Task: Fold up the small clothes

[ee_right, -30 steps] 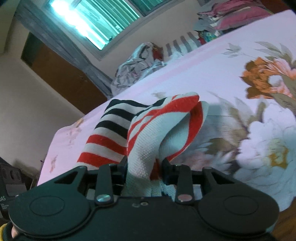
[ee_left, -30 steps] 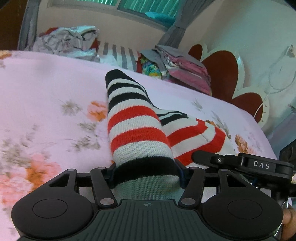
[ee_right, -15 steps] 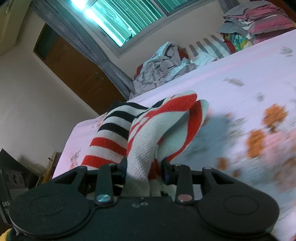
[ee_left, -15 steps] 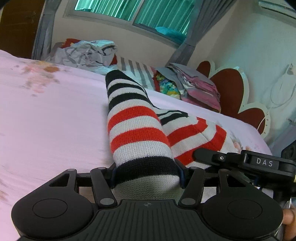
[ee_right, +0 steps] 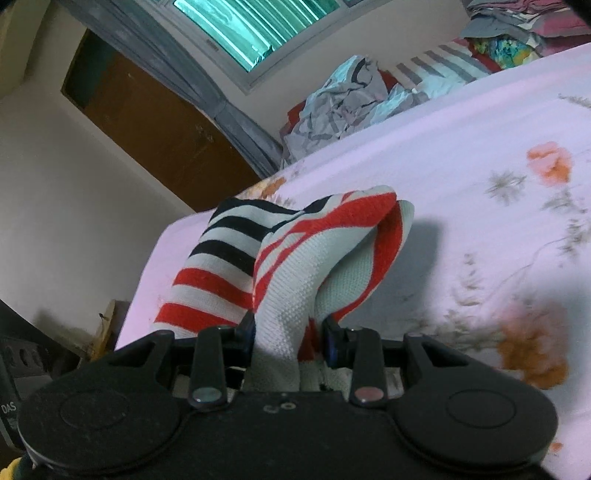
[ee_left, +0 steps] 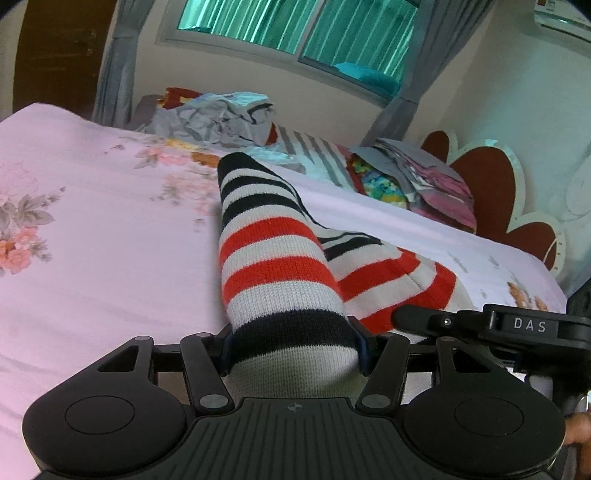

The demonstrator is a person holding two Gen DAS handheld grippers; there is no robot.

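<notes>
A striped sock (ee_left: 273,258) in red, white and black bands is held up over a pink floral bedsheet (ee_left: 92,258). My left gripper (ee_left: 293,347) is shut on its black-and-white cuff end, the sock rising forward from between the jaws. My right gripper (ee_right: 290,332) is shut on the bunched red-and-white foot end of the sock (ee_right: 295,266), which folds over in front of it. The right gripper's black body (ee_left: 517,325) shows at the right of the left wrist view.
Crumpled grey clothes (ee_left: 221,118) and a stack of folded garments (ee_left: 413,177) lie along the far side of the bed. A red scalloped headboard (ee_left: 491,184) stands at the right. A brown door (ee_right: 147,122) and a window (ee_right: 251,29) are behind the bed's edge.
Both grippers have carried the sock sideways across the bed; the floral patches have slid past, and the bed's edge and door have come into the right wrist view. The grips are unchanged.
</notes>
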